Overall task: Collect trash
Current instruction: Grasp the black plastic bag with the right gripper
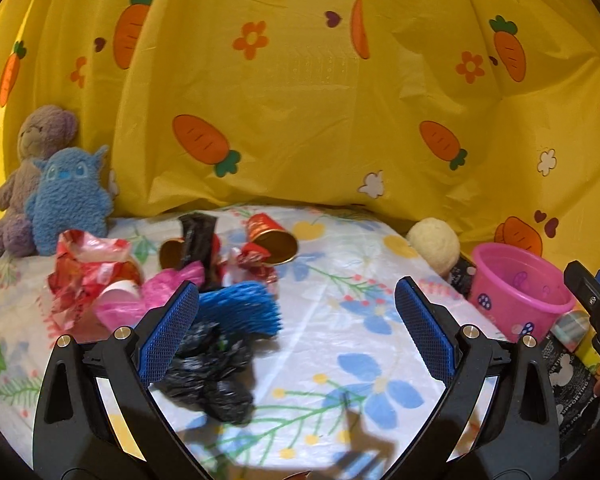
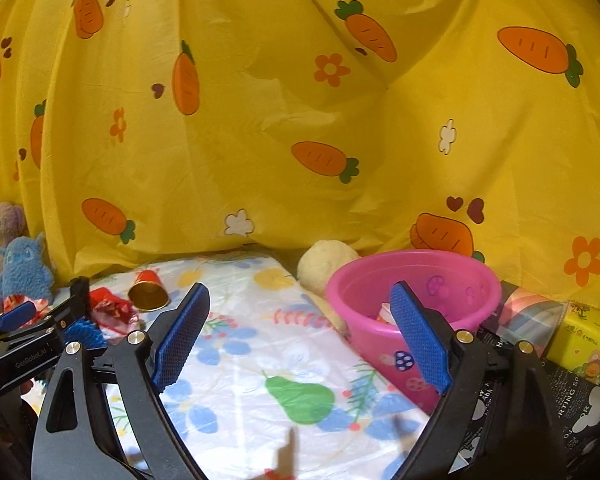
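A yellow carrot-print sheet hangs behind a flower-patterned tablecloth. At far left sit two plush toys; beside them lies the trash pile of wrappers, a blue net and a black bag. The left gripper hovers wide and empty over it. The right gripper, also spread wide, faces the pink bucket.
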Motion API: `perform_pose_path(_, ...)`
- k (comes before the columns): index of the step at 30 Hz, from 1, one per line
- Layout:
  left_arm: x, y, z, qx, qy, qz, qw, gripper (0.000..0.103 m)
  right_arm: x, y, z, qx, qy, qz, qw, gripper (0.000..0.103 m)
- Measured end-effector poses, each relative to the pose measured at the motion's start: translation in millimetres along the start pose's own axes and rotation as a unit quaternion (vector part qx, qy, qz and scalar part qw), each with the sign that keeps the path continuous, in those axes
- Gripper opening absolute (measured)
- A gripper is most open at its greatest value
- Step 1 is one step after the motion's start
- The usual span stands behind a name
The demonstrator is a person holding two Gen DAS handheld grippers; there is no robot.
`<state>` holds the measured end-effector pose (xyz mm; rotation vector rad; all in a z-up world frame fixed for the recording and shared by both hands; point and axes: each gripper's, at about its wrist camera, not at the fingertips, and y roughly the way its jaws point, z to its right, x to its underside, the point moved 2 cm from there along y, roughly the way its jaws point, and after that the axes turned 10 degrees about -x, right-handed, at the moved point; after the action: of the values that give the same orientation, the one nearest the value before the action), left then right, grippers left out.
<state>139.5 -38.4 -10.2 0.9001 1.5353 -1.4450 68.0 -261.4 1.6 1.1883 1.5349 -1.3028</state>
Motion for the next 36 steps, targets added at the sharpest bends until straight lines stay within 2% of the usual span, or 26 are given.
perform_pose_path(7,14.2,-9.0,-67.9,-0.073,-0.017,0.003,0.9972,0.097,20.7,8.6,-60.9,-0.072,-0.018,-0.031,0.997,0.088)
perform_pose_path(17,24.7,-5.5,-137.6,-0.129,-0.051,-0.007,0.9903,0.097,48.9,29.8,-130.5,-0.149,-0.059,-0.08,0.984,0.088)
perform_pose_path(25,27.2,-5.3,-174.3,-0.153,-0.089,-0.01,0.9842,0.097,66.2,59.5,-170.1,-0.199,-0.082,-0.142,0.966,0.088)
perform_pose_path(26,26.9,-5.3,-176.9,-0.155,-0.091,-0.009,0.9837,0.097,68.1,63.5,-174.7,-0.206,-0.084,-0.151,0.963,0.083)
perform_pose_path(36,27.2,-4.5,-187.0,-0.156,-0.096,-0.01,0.9831,0.097,83.7,97.1,-208.2,-0.234,-0.119,-0.221,0.939,0.066)
